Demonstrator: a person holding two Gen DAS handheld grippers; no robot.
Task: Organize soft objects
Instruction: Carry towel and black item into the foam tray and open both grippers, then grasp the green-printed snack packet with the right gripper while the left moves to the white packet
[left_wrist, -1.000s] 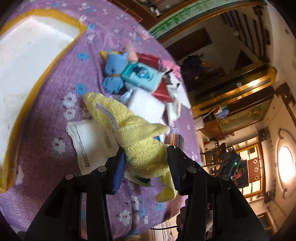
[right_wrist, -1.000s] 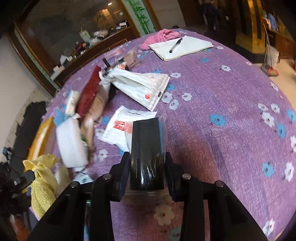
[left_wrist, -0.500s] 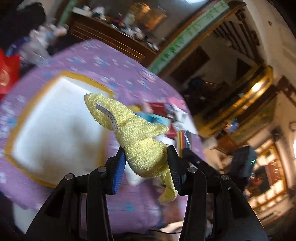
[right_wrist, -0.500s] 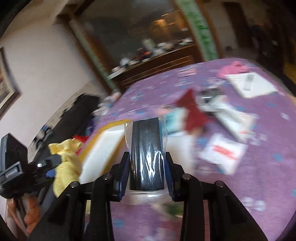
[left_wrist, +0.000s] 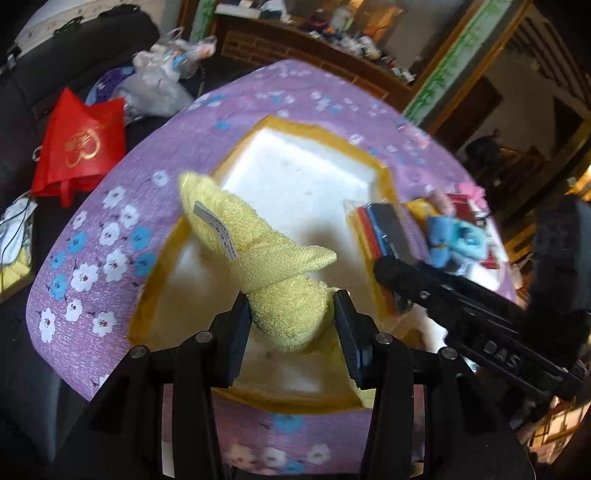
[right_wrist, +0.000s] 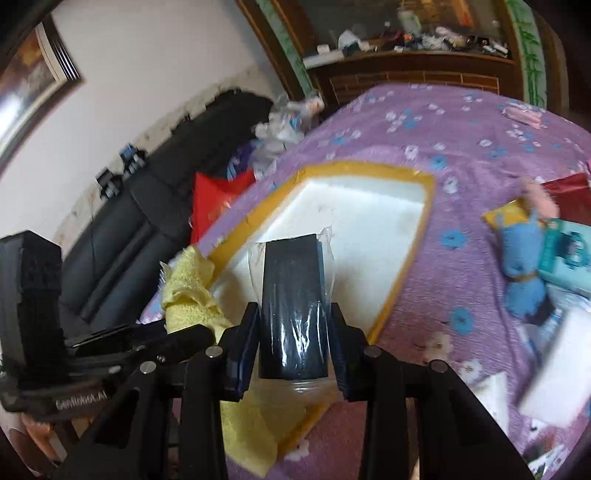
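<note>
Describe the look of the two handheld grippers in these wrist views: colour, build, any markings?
Both the left gripper and right gripper are matte black, with angular linkage arms joined by silver round pins and flat dark blue pads on the fingers. White lettering runs along each body, partly legible. A boxy black block sits on each. No cables or sleeves show.

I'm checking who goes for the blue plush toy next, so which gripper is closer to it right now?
Right, as far as I can judge. The right gripper sits between the tray and the blue plush toy. The left gripper hangs over the tray's near side, farther off.
</note>
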